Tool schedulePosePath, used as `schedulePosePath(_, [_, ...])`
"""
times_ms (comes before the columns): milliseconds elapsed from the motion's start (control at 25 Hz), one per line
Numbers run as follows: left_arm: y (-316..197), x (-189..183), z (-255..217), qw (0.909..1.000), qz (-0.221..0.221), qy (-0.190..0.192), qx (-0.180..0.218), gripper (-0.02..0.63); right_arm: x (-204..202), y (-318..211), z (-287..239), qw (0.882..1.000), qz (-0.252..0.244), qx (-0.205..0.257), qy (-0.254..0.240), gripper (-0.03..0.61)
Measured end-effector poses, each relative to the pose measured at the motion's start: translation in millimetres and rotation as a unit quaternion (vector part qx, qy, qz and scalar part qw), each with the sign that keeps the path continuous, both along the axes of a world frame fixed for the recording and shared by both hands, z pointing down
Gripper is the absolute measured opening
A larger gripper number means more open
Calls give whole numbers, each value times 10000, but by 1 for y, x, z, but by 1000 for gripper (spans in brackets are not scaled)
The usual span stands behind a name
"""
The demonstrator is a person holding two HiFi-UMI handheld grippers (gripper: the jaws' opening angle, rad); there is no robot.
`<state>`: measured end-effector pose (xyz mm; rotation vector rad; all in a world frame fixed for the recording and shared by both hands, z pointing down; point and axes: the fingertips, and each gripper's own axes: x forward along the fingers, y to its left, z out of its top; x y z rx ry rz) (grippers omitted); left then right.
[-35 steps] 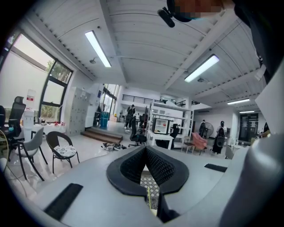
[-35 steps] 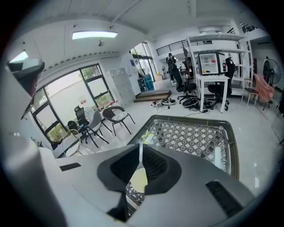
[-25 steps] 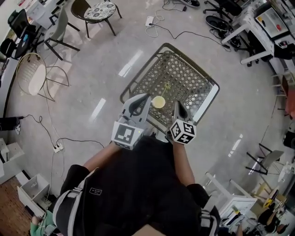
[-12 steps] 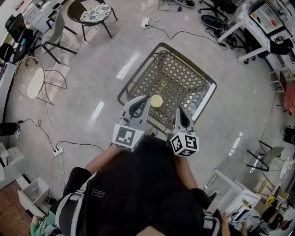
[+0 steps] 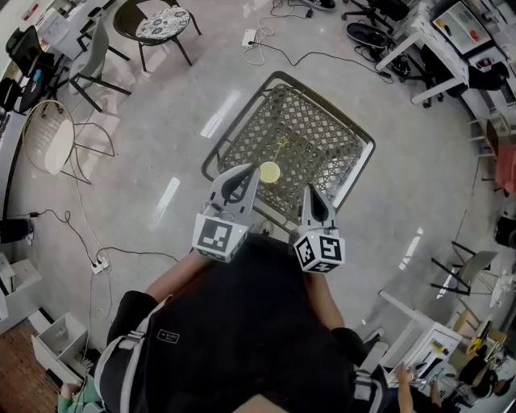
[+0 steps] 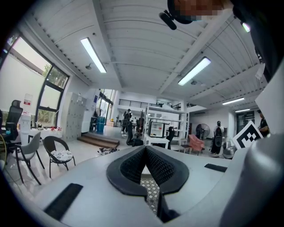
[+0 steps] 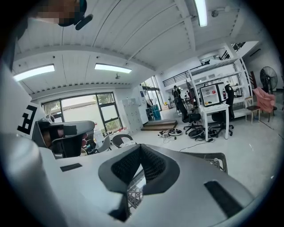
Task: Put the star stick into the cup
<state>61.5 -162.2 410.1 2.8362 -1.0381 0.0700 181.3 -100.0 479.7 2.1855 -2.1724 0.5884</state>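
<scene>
A small yellow cup (image 5: 269,172) stands near the front edge of a dark metal lattice table (image 5: 322,137). Just beyond the cup a thin yellow-green star stick (image 5: 280,146) lies on the lattice. My left gripper (image 5: 254,170) is held over the table's front left edge, its tip close to the cup's left side, shut and empty. My right gripper (image 5: 307,189) hovers to the right of the cup, also shut on nothing. In the left gripper view (image 6: 145,148) and the right gripper view (image 7: 140,146) the pads meet at the tips; neither cup nor stick shows there.
The table stands on a glossy grey floor. Chairs (image 5: 153,24) and a round wire chair (image 5: 56,137) stand at the left. Cables and a power strip (image 5: 101,260) lie on the floor. Desks and office chairs (image 5: 419,40) fill the upper right.
The table and cup have drifted slightly up and left in the head view. Both grippers stay shut in about the same place.
</scene>
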Motion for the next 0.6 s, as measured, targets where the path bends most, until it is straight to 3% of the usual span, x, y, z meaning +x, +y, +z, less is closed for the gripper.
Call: schedulePosePath(600, [9,1,1,10000,52,-42,36,17,-1,6,-2,10000,-11,92,1,10])
